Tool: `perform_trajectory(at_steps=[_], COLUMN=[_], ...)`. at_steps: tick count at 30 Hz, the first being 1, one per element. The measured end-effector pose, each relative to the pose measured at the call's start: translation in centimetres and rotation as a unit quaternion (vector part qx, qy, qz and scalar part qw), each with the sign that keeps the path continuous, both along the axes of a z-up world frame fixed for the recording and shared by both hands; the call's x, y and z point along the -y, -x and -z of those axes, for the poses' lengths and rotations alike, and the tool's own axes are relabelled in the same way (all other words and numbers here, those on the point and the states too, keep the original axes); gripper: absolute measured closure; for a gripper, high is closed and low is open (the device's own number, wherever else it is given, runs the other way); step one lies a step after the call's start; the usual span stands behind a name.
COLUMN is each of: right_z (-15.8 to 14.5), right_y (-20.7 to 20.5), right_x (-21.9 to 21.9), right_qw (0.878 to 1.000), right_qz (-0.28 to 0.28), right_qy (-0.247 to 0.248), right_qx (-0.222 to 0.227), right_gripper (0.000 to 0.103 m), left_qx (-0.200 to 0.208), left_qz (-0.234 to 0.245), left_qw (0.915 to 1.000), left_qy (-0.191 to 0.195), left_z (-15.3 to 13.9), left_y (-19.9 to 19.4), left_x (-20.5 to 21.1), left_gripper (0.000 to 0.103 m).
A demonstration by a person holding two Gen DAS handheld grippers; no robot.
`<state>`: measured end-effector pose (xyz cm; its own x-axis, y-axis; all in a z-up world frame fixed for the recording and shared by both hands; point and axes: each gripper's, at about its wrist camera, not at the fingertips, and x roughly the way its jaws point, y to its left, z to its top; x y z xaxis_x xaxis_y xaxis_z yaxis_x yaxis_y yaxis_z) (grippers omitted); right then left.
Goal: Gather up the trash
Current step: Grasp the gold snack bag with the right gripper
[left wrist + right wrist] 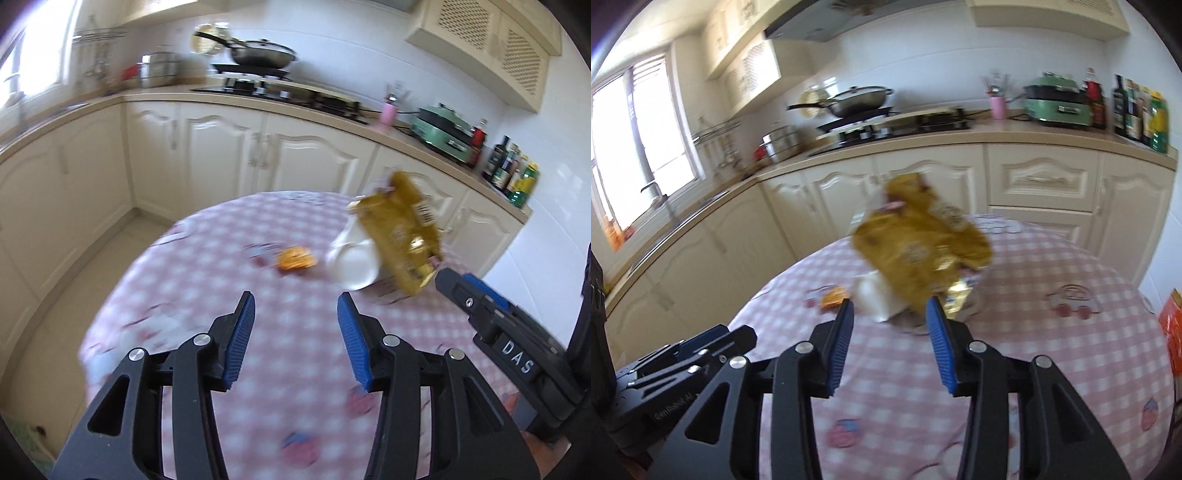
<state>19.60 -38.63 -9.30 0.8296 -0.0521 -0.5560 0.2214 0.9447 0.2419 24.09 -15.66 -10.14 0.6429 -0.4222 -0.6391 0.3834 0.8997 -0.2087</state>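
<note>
A crumpled yellow snack bag (400, 232) leans over a tipped white cup (354, 264) on the round table with a pink checked cloth (229, 258). A small orange wrapper (296, 258) lies left of the cup. My left gripper (295, 314) is open and empty, short of the wrapper and cup. In the right wrist view my right gripper (890, 314) is open and empty, its fingertips just before the yellow bag (923, 251) and the cup (877, 295); the orange wrapper (833, 295) lies left of them. Both views are blurred.
Cream kitchen cabinets and a counter (258, 99) run behind the table, with a wok on the stove (262, 55), a pink cup (388, 114), a green cooker (443, 129) and bottles (513, 170). An orange box (1171, 332) stands at the table's right edge.
</note>
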Motion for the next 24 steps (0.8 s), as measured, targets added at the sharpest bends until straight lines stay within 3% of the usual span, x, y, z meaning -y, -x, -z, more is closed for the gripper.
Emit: perform_trajectory(at_steps=[4,10,14,18,20,24], right_z=[1.1,2.6,4.2,4.6,4.4,3.4], right_y=[-0.5,-2.7,-5.0,-5.3,-5.4,-4.3], right_x=[3.8,6.1,7.3,7.6,7.5,7.5], right_qw=[0.999,0.998,0.993,0.993,0.994,0.997], right_qz=[0.028,0.031,0.016,0.000,-0.002,0.020], right_qy=[-0.020,-0.056,-0.109,-0.117,-0.110,-0.078], right_qx=[-0.006,-0.017,-0.028,-0.020,-0.015,0.007], right_gripper=[0.059,0.059,0.059,0.085,0.092,0.095], left_qx=[-0.003,-0.018,-0.018,-0.019,-0.017,-0.017], left_qz=[0.017,0.029,0.033,0.040,0.039,0.040], left_qw=[0.9998,0.9994,0.9992,0.9990,0.9990,0.9990], left_qy=[-0.007,-0.011,-0.009,-0.011,-0.011,-0.010], left_z=[0.5,1.7,1.9,2.1,2.2,2.0], left_y=[-1.4,-3.3,-4.0,-4.6,-4.8,-5.5], left_x=[3.4,5.2,6.1,6.9,7.2,7.9], left_gripper=[0.058,0.058,0.058,0.054,0.054,0.053])
